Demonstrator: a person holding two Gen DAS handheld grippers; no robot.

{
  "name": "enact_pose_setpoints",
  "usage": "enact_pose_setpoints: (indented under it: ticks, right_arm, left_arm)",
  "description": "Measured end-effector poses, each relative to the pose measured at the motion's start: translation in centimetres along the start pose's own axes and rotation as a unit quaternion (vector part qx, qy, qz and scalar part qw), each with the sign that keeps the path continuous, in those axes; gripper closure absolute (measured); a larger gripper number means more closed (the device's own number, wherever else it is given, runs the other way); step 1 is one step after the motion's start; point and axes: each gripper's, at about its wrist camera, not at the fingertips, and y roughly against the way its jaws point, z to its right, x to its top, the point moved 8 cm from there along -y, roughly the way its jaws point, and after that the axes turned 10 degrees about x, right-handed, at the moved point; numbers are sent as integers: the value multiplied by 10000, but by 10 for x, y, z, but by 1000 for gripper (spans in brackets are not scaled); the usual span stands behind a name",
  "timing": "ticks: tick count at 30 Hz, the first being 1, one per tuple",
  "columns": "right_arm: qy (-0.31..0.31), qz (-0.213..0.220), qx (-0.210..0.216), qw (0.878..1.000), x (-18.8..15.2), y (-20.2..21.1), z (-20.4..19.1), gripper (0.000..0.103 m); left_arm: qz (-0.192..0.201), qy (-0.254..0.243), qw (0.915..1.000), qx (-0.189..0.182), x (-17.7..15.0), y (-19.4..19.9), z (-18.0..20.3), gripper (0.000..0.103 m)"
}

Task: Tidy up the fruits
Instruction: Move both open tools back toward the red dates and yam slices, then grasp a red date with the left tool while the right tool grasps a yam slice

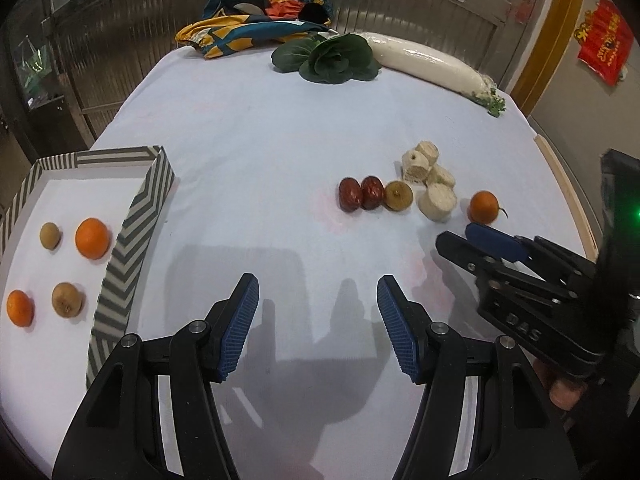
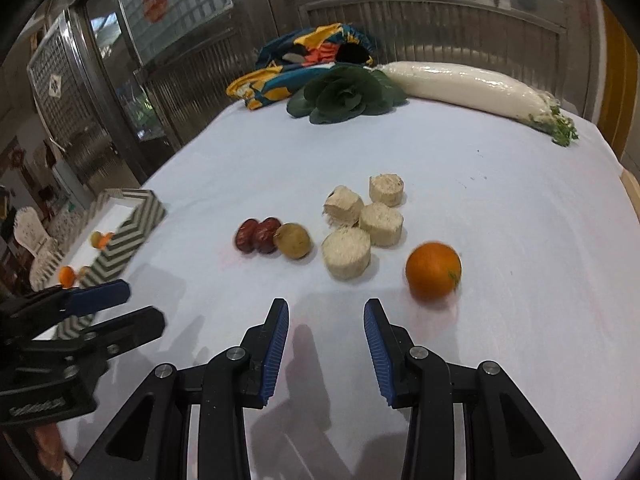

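Observation:
A striped tray at the left holds two oranges and two brown round fruits. On the white cloth lie two red dates, a brown fruit, several pale cut chunks and a loose orange. My left gripper is open over bare cloth, right of the tray. My right gripper is also open with nothing between its pads; the orange lies just ahead to its right. Each gripper shows in the other view: right gripper, left gripper.
At the far end of the table lie a long white radish, a dark leafy green and a colourful cloth bag. Metal shutters stand behind. The table's wooden edge runs along the right.

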Motion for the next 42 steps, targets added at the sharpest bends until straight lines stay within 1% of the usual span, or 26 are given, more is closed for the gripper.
enact_pose_setpoints:
  ticks: [2,6,7,8,10,15,21,24,25,30,32,36,39,42]
  right_arm:
    - [55,-31,-90,9999,7,-7,5,65]
    - [203,-72,-63,9997,16,-19,8,65]
    - [251,-74,-82,9996,17,-21,8,66]
    - [260,-59,-87,9996,18,-20,8,72]
    - [196,-20,56,9998,18,-18,9,75]
    - [33,22,258,9997,15,-13,16,75]
    - [-5,25,379,9993,14,-12,17,75]
    - [-11,21,384,9993,14,-12,16,75]
    - [-8,20,380,9993,14,-11,17,75]
    - [-16,20,383,9993,14,-12,16,75]
    - [-25,19,388,9992,13,-12,16,75]
    - [-36,13,400,9992,13,-12,16,75]
    - [-27,3,407,9992,13,-12,16,75]
    - [-21,-9,417,9991,13,-12,16,75]
  left_arm:
    - [-20,28,10000,-4,5,-5,1,41]
    - [-83,19,9999,57,12,-16,4,41]
    - [-90,10,9999,85,14,-18,5,41]
    - [-120,0,9998,126,15,-23,5,41]
    - [-180,-7,9997,140,19,-31,7,41]
    - [-258,90,9994,220,29,-47,9,41]
    - [-211,138,9983,530,41,-60,4,41]
    - [-218,371,9964,733,43,-62,-13,41]
    - [-237,465,9959,739,42,-63,-18,41]
    - [-245,535,9969,515,44,-58,-18,41]
    - [-341,589,9970,357,45,-61,-14,41]
    - [-344,683,9965,331,54,-66,-10,41]
    - [-351,774,9962,200,64,-69,-7,41]
    - [-362,729,9964,245,70,-75,-2,41]
